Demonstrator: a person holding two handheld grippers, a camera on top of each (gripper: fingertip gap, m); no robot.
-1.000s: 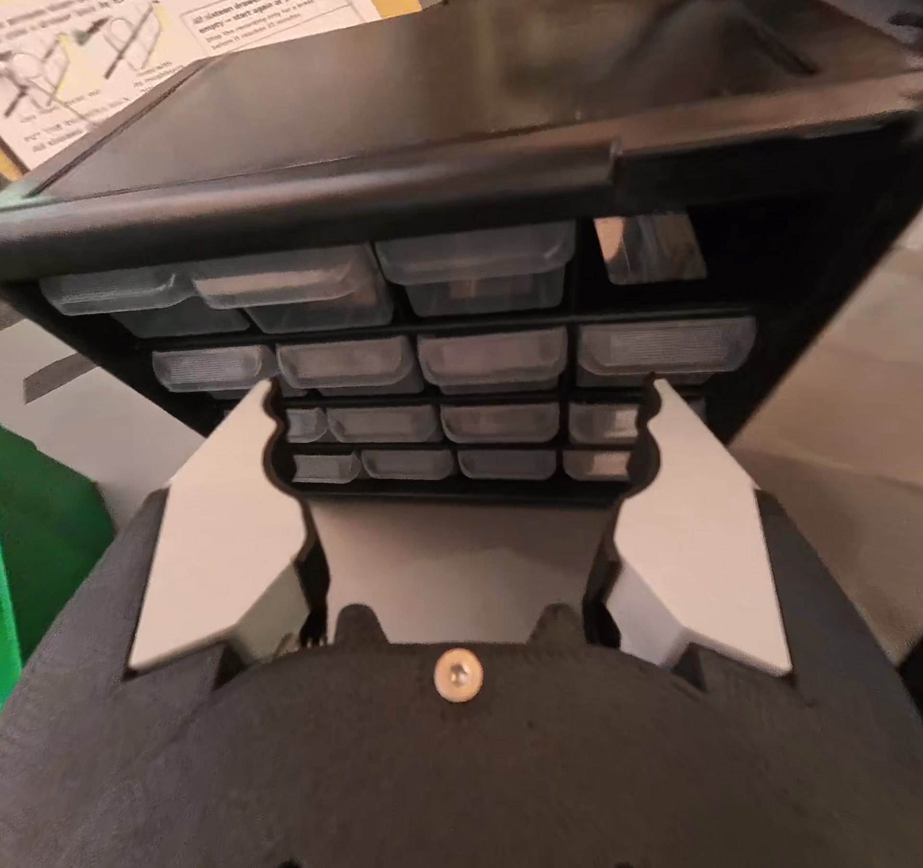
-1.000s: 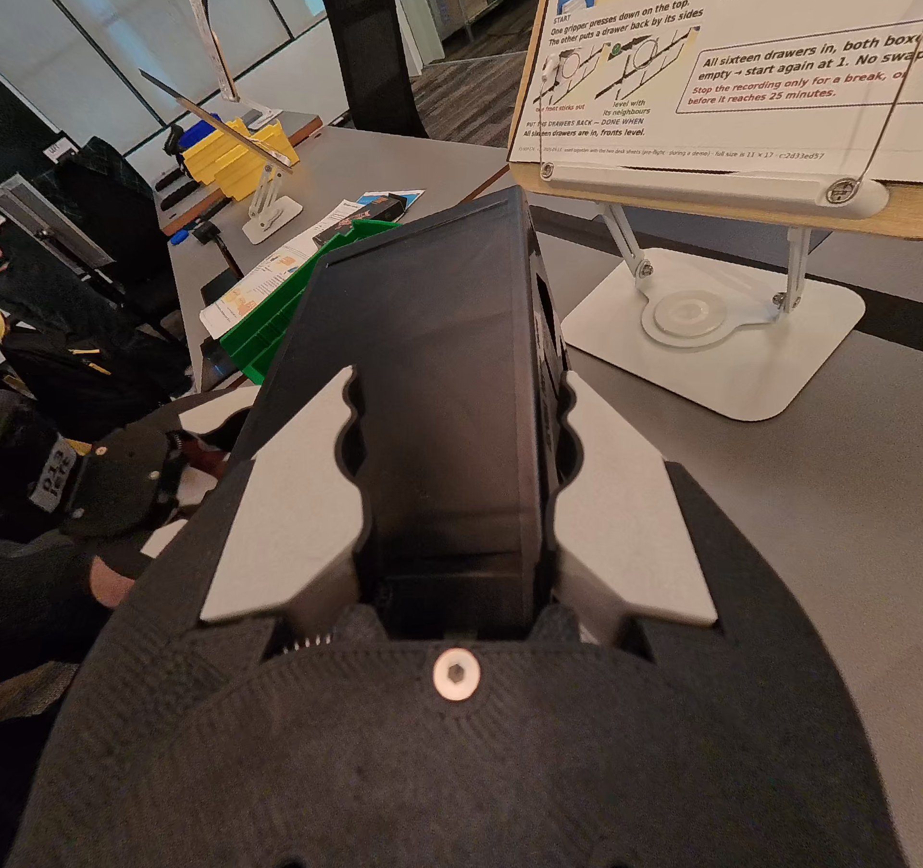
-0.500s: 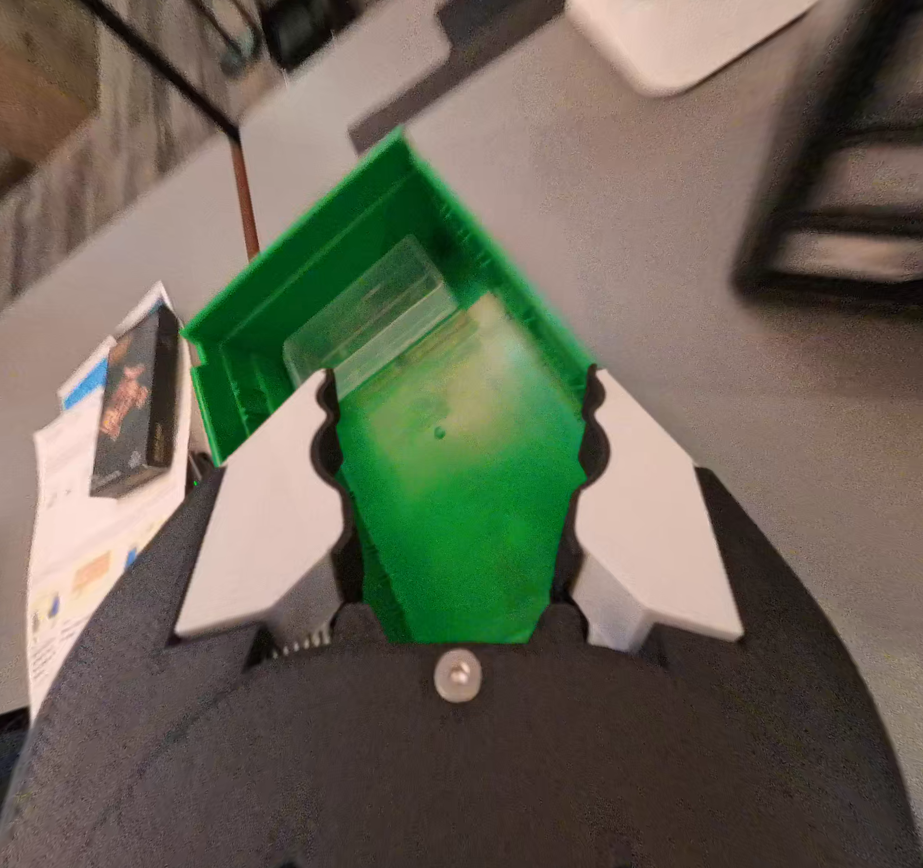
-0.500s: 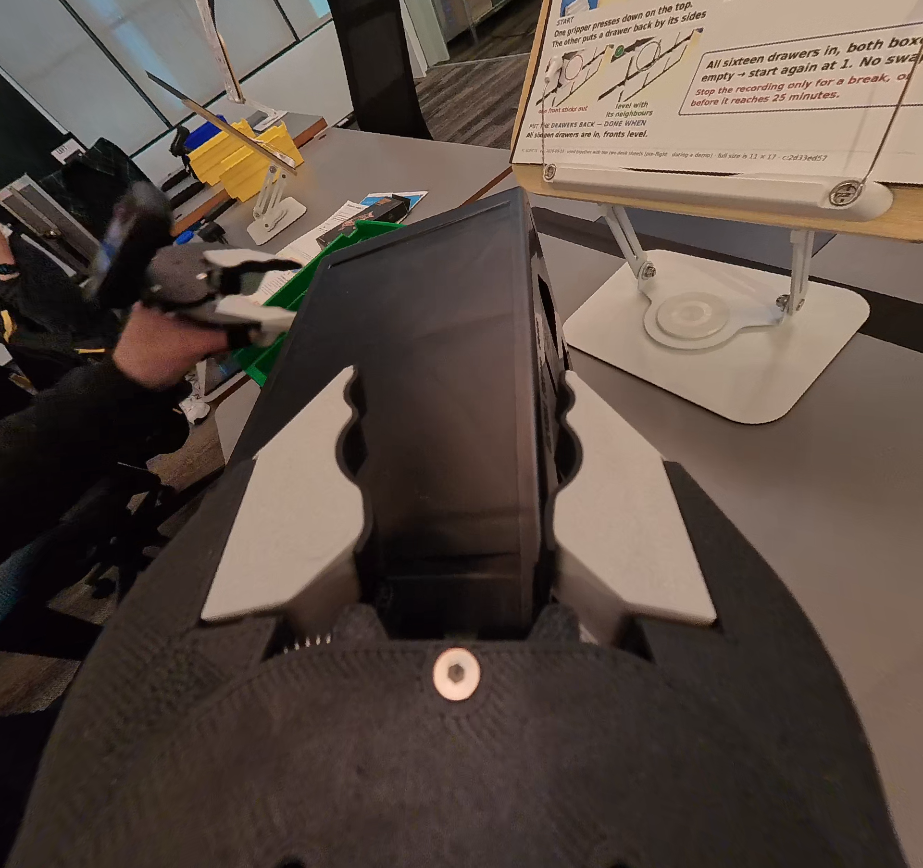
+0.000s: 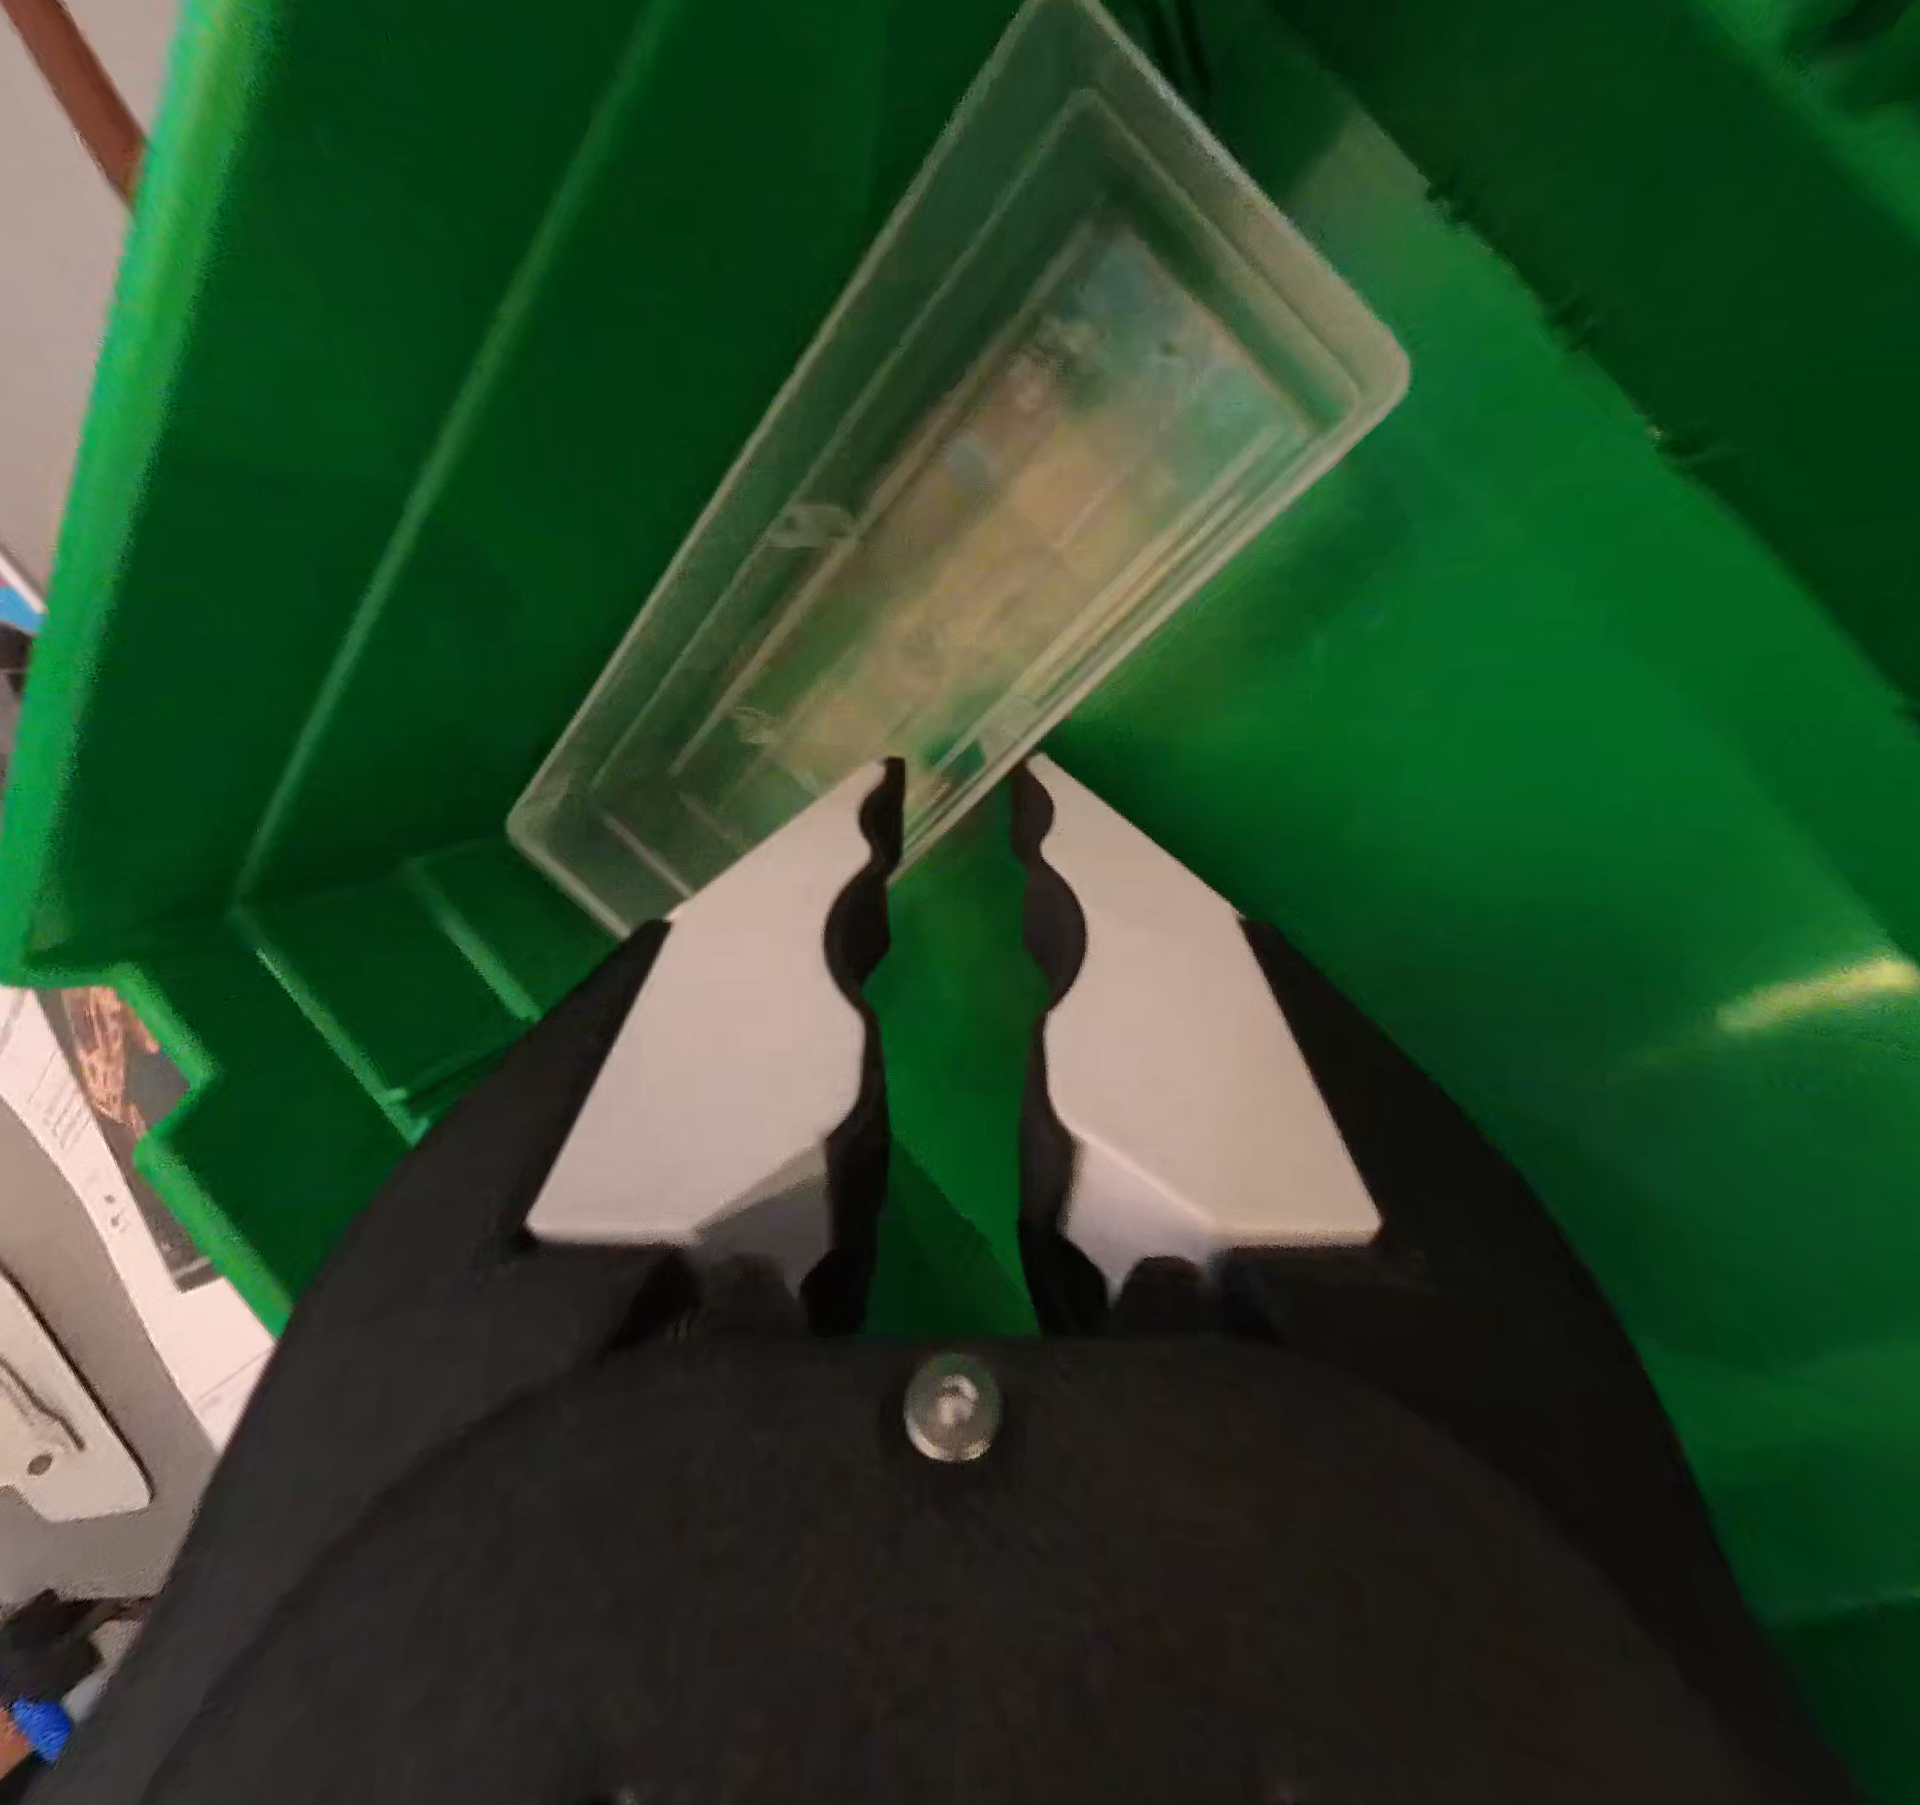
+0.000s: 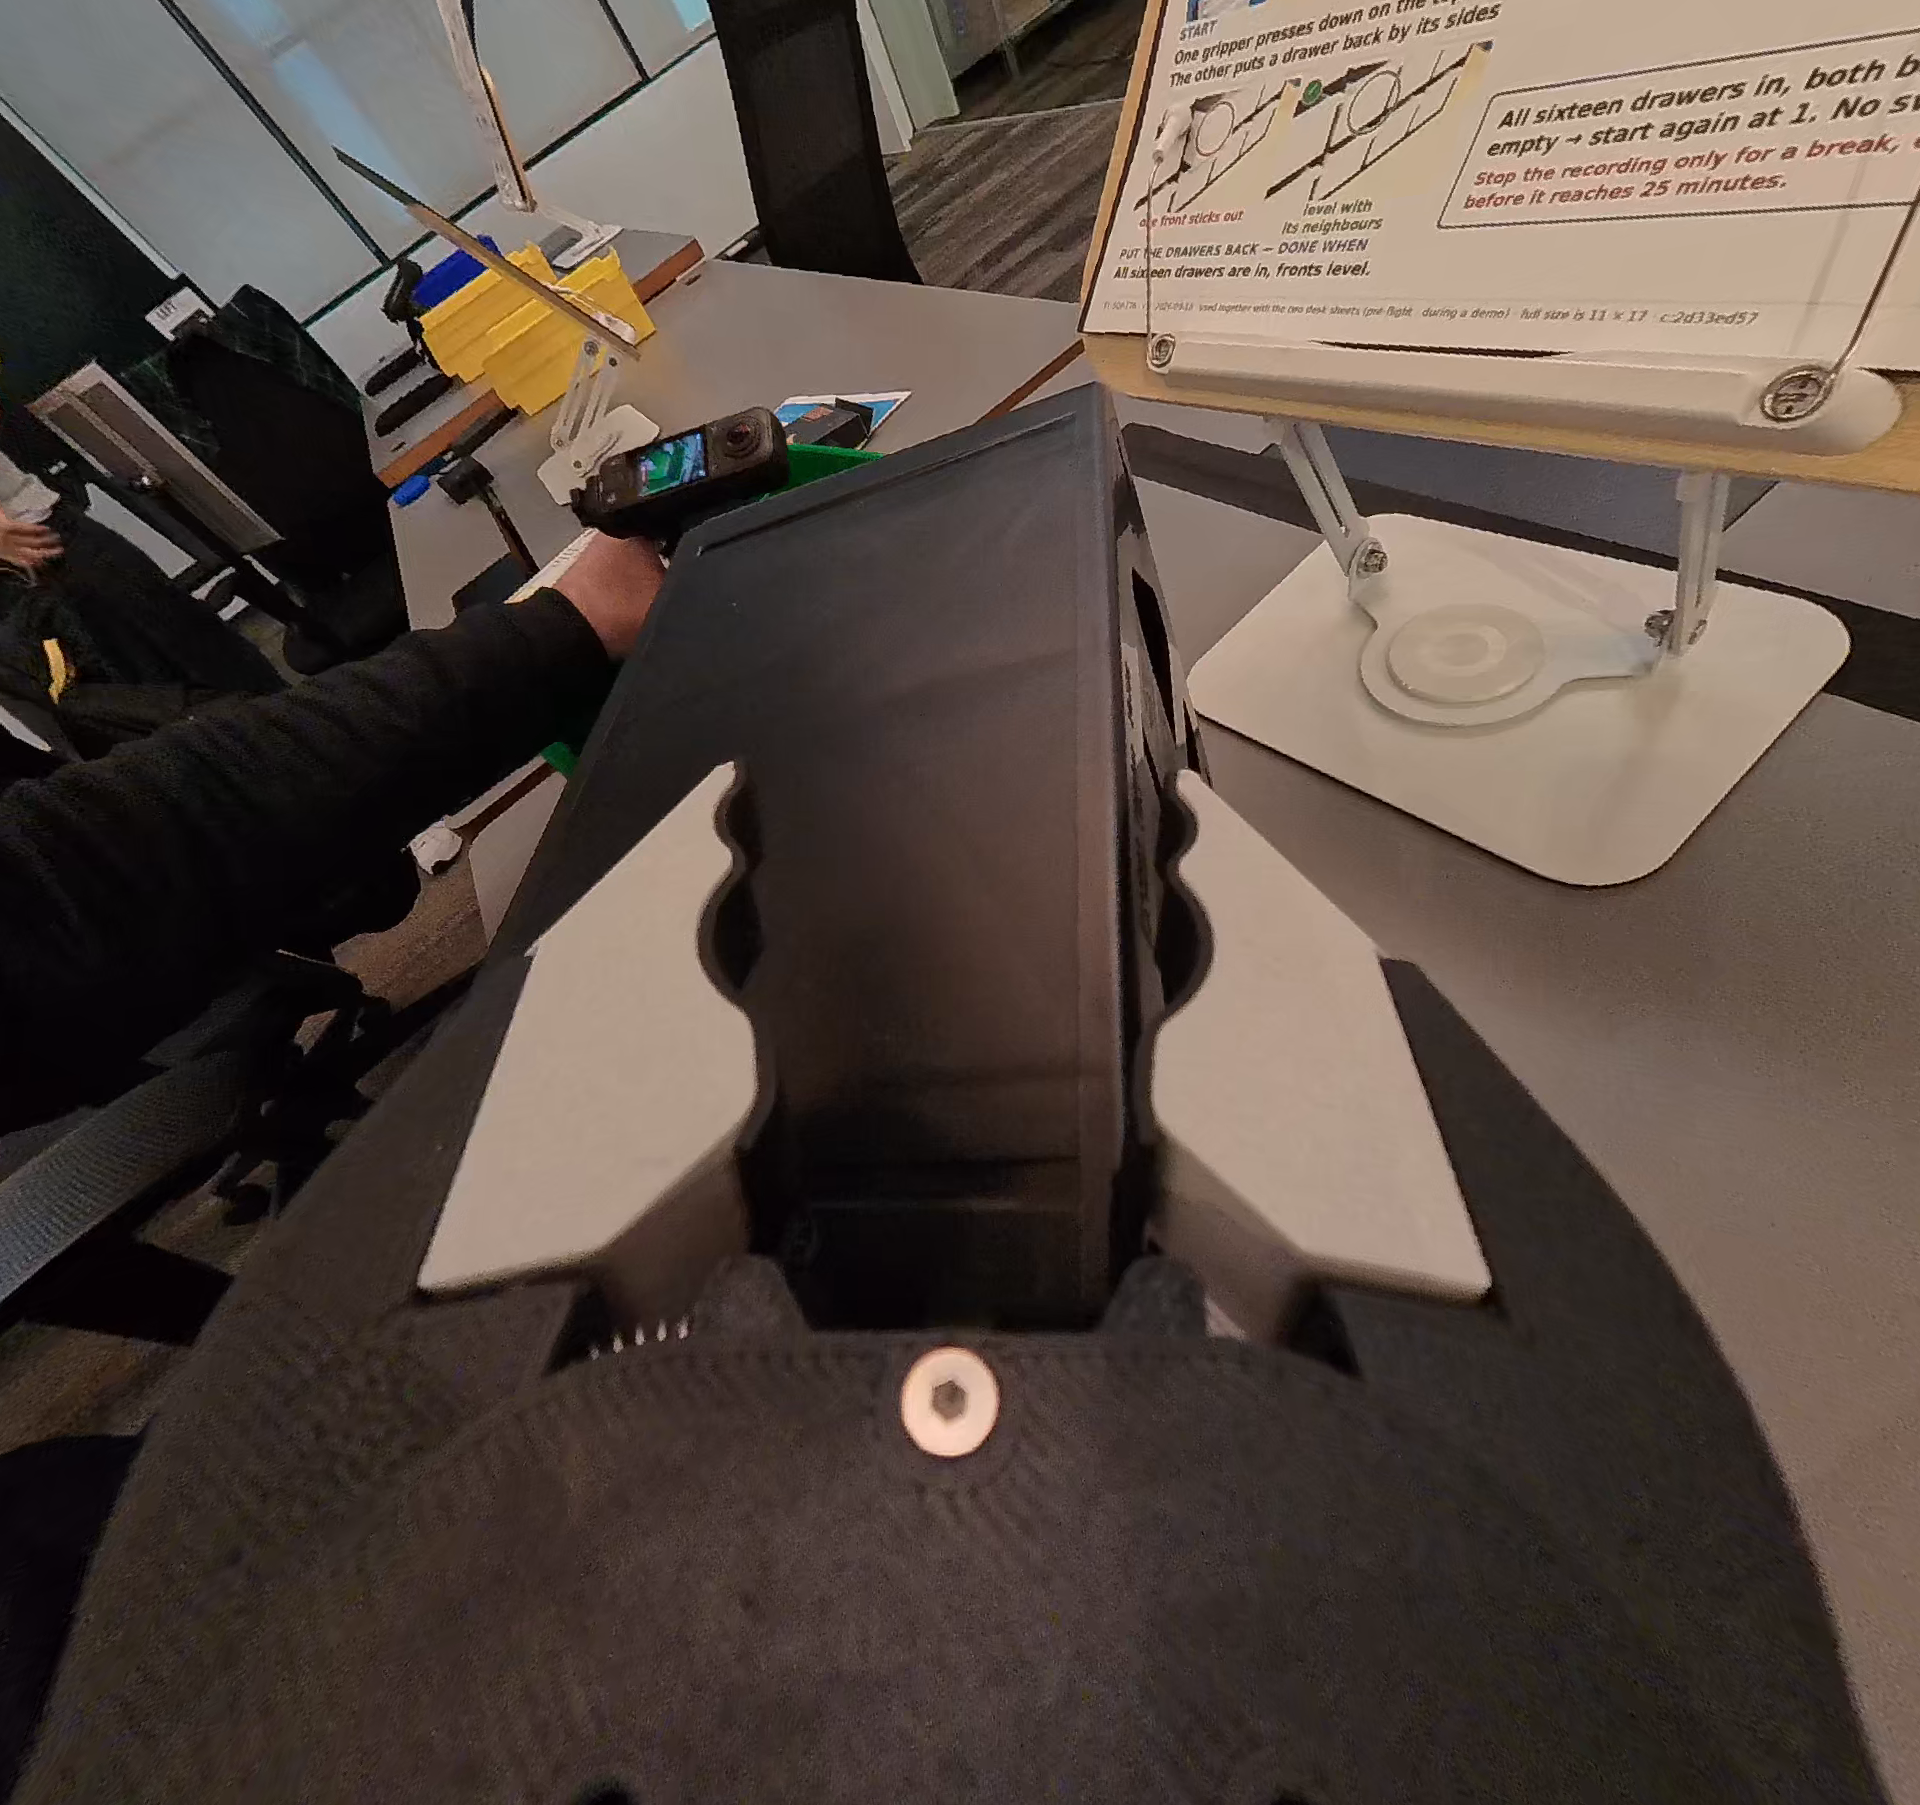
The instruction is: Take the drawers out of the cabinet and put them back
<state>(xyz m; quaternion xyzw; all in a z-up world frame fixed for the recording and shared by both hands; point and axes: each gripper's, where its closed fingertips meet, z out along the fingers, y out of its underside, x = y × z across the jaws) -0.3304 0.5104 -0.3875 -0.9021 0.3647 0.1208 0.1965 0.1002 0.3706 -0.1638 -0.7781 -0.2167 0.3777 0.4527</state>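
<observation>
Green bin (image 5: 1455, 820) walls fill the left wrist view, where the left gripper (image 5: 954, 781) is seen with jaws nearly closed, a narrow gap between them, tips at a clear drawer (image 5: 966, 467) lying inside. Grey desk (image 6: 1558, 1080) is shown in the right wrist view, where the right gripper (image 6: 956, 779) is laid on the black cabinet (image 6: 894, 737) top, jaws spread.

an open office set up as a data-recording workspace: long grey tables (image 6: 1714, 976) stand in rows, with black office chairs (image 6: 800, 82) beside them and tall frosted glass partitions (image 6: 260, 41) behind. an instruction sheet (image 6: 1558, 93) sits on a white stand (image 6: 1507, 695) on the near table, and yellow bins (image 6: 530, 321) are stacked on the far one. wood-look flooring (image 6: 997, 197) runs between the tables.
</observation>
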